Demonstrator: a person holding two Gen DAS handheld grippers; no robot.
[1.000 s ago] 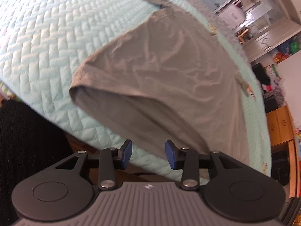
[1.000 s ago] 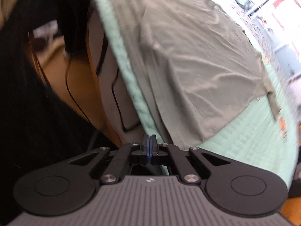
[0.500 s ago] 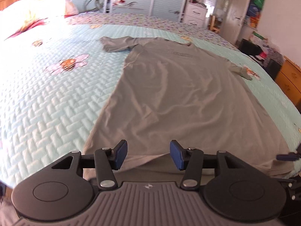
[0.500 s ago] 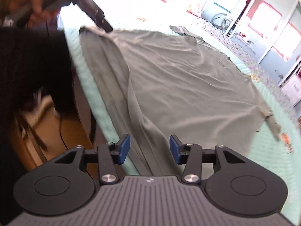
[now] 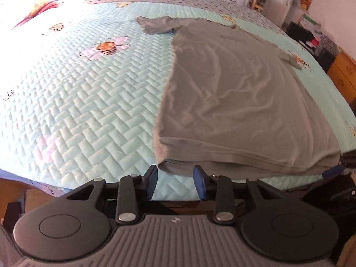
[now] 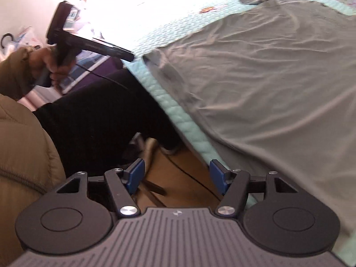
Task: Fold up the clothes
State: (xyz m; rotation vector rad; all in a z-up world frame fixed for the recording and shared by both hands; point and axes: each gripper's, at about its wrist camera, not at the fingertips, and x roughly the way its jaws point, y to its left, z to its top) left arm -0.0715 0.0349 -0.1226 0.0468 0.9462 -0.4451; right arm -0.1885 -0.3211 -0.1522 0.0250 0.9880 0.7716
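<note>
Grey T-shirt (image 5: 233, 93) lies spread flat on the quilted mint bedspread (image 5: 89, 102), hem at the bed's near edge, with left gripper (image 5: 175, 181) and right gripper (image 6: 176, 175) both spread wide, holding nothing.

No readable text, brand name, number or sign can be made out in either view. A small pale emblem (image 5: 175, 219) is stamped on the ribbed grey housing of the left gripper, and the same mark (image 6: 177, 212) is seen on the housing of the right gripper; it is a symbol rather than lettering, and no word can be read from it. A faint darker line that may be print is seen across the chest of the grey T-shirt (image 5: 224, 36), but it is too blurred to be read. The bedspread (image 5: 89, 102) carries only pictures of flowers and bees.
</note>
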